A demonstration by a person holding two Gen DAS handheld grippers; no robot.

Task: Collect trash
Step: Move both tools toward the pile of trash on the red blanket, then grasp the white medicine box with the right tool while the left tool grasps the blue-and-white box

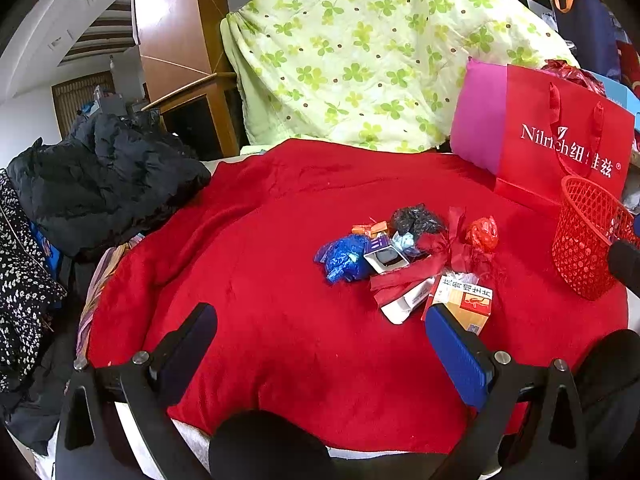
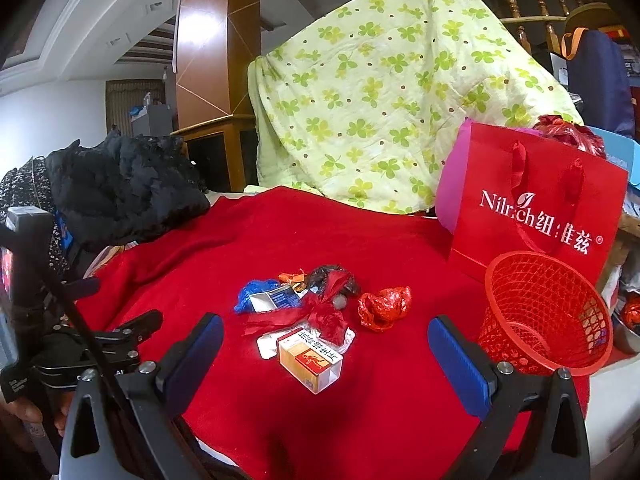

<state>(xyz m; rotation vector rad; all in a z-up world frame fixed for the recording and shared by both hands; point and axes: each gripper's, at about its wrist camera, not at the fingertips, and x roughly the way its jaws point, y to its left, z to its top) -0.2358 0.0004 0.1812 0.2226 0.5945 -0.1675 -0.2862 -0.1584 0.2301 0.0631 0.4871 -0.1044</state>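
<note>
A heap of trash lies on the red blanket [image 1: 280,340]: an orange-and-white medicine box [image 1: 466,300] [image 2: 310,360], a crumpled blue wrapper [image 1: 342,258] [image 2: 252,294], a red foil wrapper [image 1: 482,234] [image 2: 384,306], a black wrapper [image 1: 416,218], red ribbon [image 2: 324,312] and a small white box [image 1: 384,258]. A red mesh basket [image 1: 586,236] [image 2: 546,316] stands to the right of the heap. My left gripper [image 1: 320,332] is open and empty, in front of the heap. My right gripper [image 2: 326,348] is open, its fingers either side of the medicine box, short of it.
A red paper gift bag [image 2: 532,200] stands behind the basket against a pink cushion [image 1: 478,116]. A clover-print quilt [image 2: 380,92] rises at the back. A black jacket [image 1: 104,176] lies at the left. The left gripper's body [image 2: 80,340] shows at the right wrist view's left edge.
</note>
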